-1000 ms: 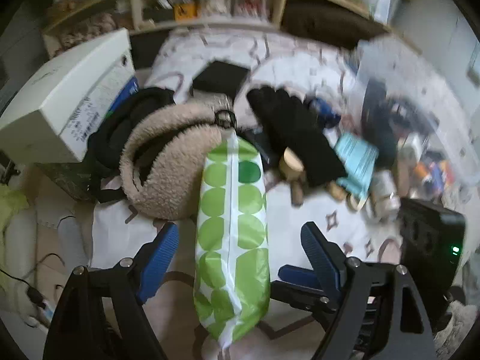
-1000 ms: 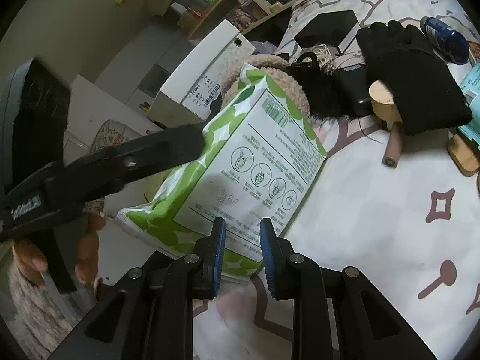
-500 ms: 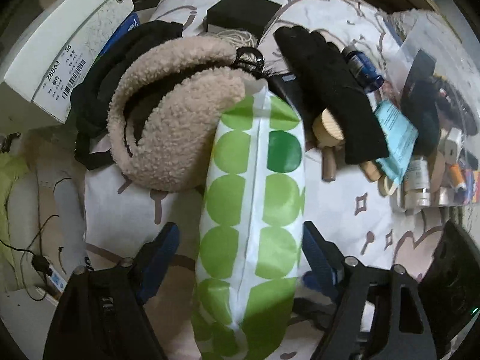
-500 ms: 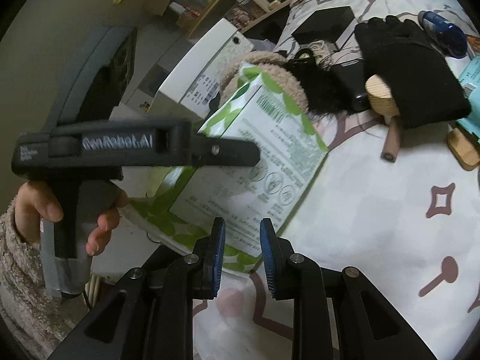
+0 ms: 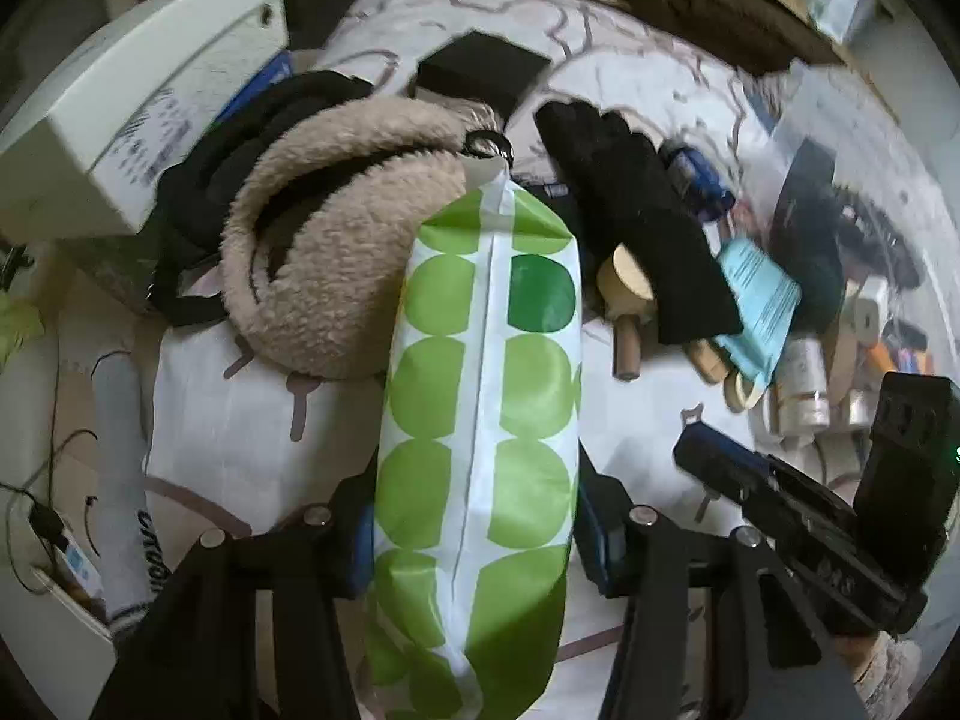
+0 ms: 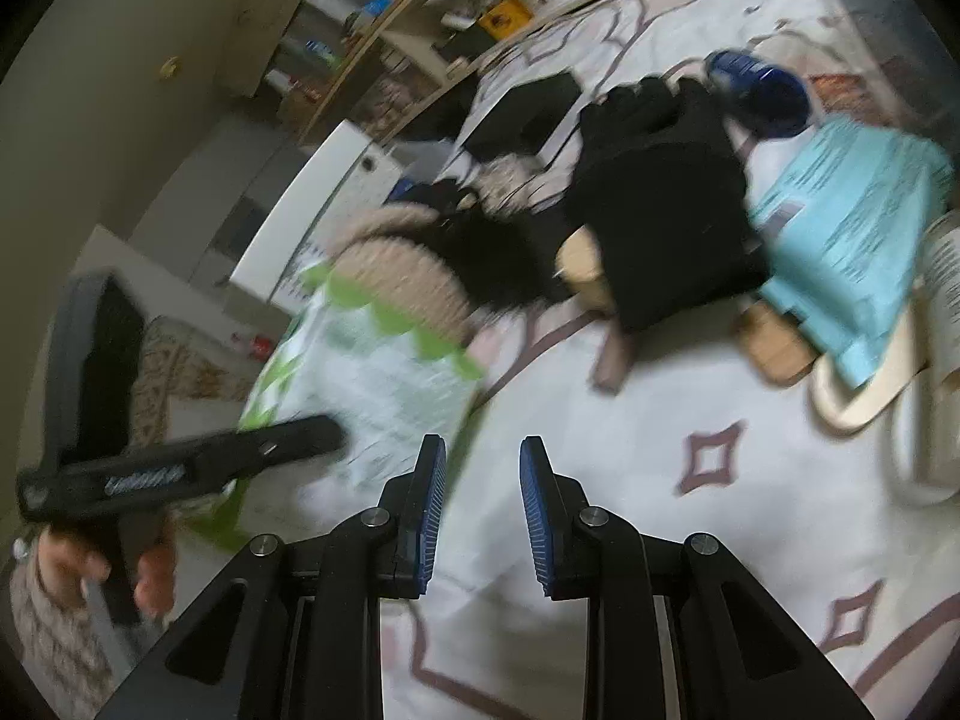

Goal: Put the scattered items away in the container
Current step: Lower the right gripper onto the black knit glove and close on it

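Observation:
My left gripper [image 5: 474, 534] is shut on a green-dotted white packet [image 5: 480, 432], its blue pads pressing both sides. The packet [image 6: 366, 372] lies on the patterned bedspread with its far end against a beige fleece bag [image 5: 336, 252]. My right gripper [image 6: 483, 498] is slightly open and empty, just right of the packet above the bedspread. It shows in the left wrist view as a black tool [image 5: 798, 522]. Black gloves [image 5: 630, 210], a wooden-capped item [image 5: 624, 294], a blue bottle [image 6: 759, 90] and a teal packet [image 6: 846, 222] lie scattered beyond.
A white box [image 5: 144, 96] stands at the left edge of the bed. A flat black box [image 5: 480, 72] lies at the back. A clear container [image 5: 852, 276] with small bottles and jars is at the right. Shelves run behind.
My left gripper closed on the green-dotted packet, having been open around it. My right gripper moved off the packet to the right and opened a little.

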The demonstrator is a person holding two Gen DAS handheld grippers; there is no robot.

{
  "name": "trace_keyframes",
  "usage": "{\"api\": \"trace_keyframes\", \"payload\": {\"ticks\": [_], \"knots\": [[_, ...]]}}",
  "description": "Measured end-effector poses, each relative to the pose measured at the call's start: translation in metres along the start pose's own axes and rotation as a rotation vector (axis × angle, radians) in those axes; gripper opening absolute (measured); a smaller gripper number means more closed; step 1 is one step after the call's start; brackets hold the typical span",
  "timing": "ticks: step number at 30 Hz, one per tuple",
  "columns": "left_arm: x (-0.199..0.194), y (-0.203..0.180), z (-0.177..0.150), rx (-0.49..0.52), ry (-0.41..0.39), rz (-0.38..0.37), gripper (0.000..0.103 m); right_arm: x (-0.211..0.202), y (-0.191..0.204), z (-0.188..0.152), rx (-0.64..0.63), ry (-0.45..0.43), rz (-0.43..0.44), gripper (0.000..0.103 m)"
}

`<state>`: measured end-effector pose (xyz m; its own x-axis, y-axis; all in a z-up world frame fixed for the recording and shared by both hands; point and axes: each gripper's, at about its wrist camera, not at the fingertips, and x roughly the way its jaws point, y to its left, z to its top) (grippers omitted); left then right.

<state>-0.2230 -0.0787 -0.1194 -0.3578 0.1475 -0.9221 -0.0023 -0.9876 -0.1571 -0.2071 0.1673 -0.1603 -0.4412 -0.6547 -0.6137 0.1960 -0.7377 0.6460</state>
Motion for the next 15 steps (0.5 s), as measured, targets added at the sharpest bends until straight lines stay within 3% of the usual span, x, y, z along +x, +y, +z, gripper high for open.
{"api": "trace_keyframes", "payload": {"ticks": [8,12,14,15], "knots": [[-0.027,0.010,-0.028,-0.202,-0.191,-0.134,0.052,-0.009,-0.006,0.014,-0.072,-0.061,-0.145,0.026],[-0.025,-0.001,-0.041,-0.211,-0.257,-0.161,0.052,-0.013,-0.002,0.016,-0.132,-0.082,-0.223,0.026],[-0.024,-0.003,-0.046,-0.201,-0.278,-0.159,0.052,-0.014,0.000,0.017,-0.160,-0.101,-0.268,0.036],[-0.024,-0.003,-0.048,-0.197,-0.288,-0.156,0.052,-0.015,0.000,0.018,-0.167,-0.111,-0.292,0.058]]}}
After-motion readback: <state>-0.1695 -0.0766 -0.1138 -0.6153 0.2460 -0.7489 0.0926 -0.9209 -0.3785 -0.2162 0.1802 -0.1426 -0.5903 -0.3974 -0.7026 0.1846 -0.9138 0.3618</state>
